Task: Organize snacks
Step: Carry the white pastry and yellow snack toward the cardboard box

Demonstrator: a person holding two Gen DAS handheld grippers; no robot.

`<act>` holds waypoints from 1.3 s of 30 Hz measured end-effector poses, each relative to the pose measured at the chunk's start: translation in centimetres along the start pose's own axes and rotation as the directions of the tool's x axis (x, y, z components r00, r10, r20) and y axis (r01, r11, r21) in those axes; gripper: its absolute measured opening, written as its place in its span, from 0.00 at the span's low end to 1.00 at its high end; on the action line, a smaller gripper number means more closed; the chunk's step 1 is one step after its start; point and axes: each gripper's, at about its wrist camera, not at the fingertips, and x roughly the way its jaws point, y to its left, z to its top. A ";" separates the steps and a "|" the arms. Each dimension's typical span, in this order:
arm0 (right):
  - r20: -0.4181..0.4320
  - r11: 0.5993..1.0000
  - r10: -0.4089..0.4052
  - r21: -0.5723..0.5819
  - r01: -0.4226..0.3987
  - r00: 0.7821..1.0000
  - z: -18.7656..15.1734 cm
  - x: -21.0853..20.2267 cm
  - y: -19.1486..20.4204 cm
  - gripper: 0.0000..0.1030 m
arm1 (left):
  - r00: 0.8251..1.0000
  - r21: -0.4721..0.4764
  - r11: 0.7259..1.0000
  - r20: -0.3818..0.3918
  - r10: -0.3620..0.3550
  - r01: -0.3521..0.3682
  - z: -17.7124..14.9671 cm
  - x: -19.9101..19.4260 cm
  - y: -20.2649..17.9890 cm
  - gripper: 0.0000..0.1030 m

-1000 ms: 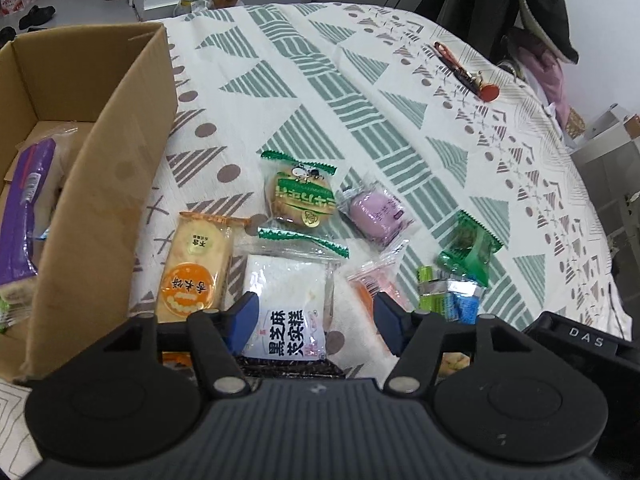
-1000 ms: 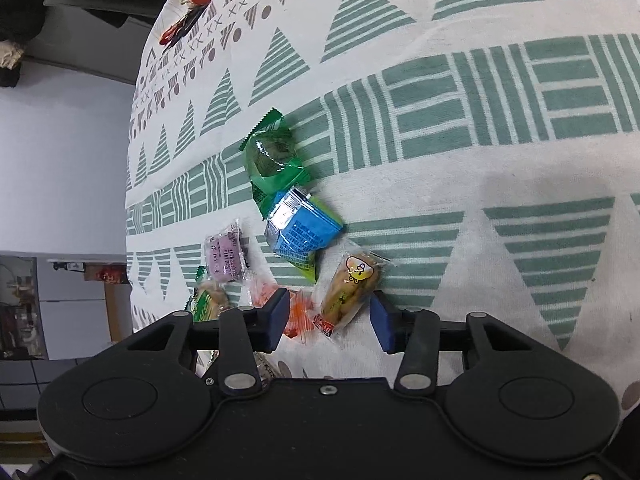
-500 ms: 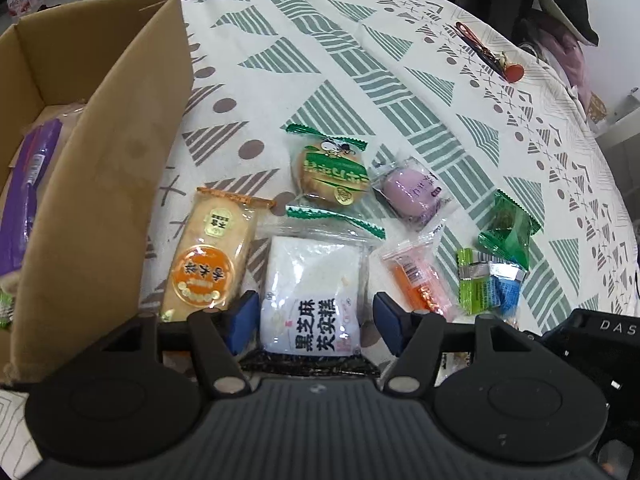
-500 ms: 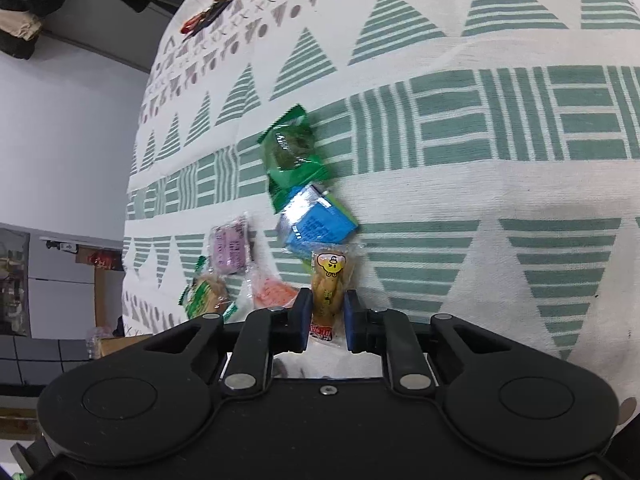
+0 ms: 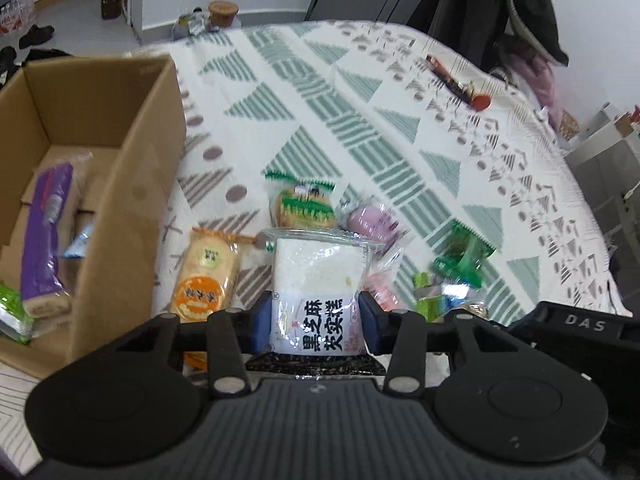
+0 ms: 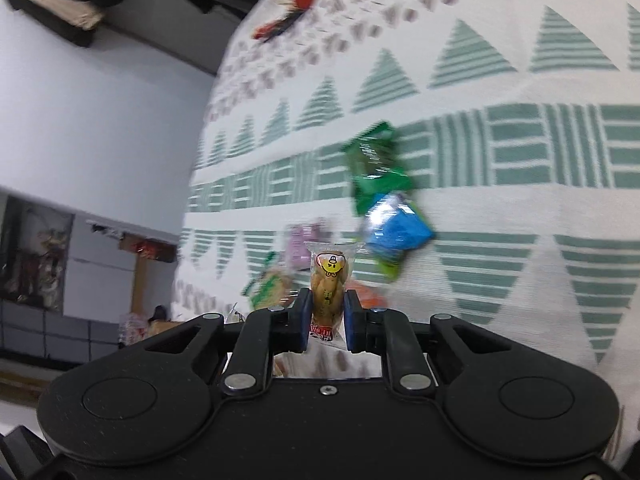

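Observation:
My left gripper [image 5: 315, 326] is shut on a white rice-cake packet [image 5: 318, 280] with black lettering and holds it lifted above the patterned tablecloth [image 5: 360, 92]. A cardboard box [image 5: 120, 184] stands open to the left, with a purple packet [image 5: 46, 232] inside. My right gripper [image 6: 327, 322] is shut on a small yellow snack packet [image 6: 329, 280] with a cartoon face, lifted off the cloth. Other snacks lie on the cloth: an orange cracker pack [image 5: 204, 276], a green-trimmed cake [image 5: 304, 208], a purple sweet [image 5: 370, 222], a green packet [image 6: 374, 164] and a blue packet [image 6: 396, 234].
A red-tipped tool [image 5: 460, 84] lies on the far right of the cloth. A jar [image 5: 223, 12] stands beyond the table's far edge. Dark coats [image 5: 500, 4] hang at the back right. The right gripper's body [image 5: 580, 324] shows low in the left wrist view.
My left gripper closed on the white rice-cake packet and lifted it. My right gripper, shut on the yellow snack packet, lifted it off the cloth; that view is blurred by motion.

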 end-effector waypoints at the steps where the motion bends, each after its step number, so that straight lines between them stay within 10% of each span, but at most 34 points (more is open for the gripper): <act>1: 0.000 1.000 0.014 -0.010 -0.014 1.000 0.0 -0.1 0.3 0.16 | 1.000 -0.001 1.000 0.010 -0.002 0.002 0.1 -0.5 0.0 0.42; 39: -0.138 0.851 0.309 -0.402 -0.339 0.941 -7.9 -1.1 11.7 0.16 | 0.965 -0.148 0.988 0.253 0.072 -0.034 3.0 -13.8 11.3 0.42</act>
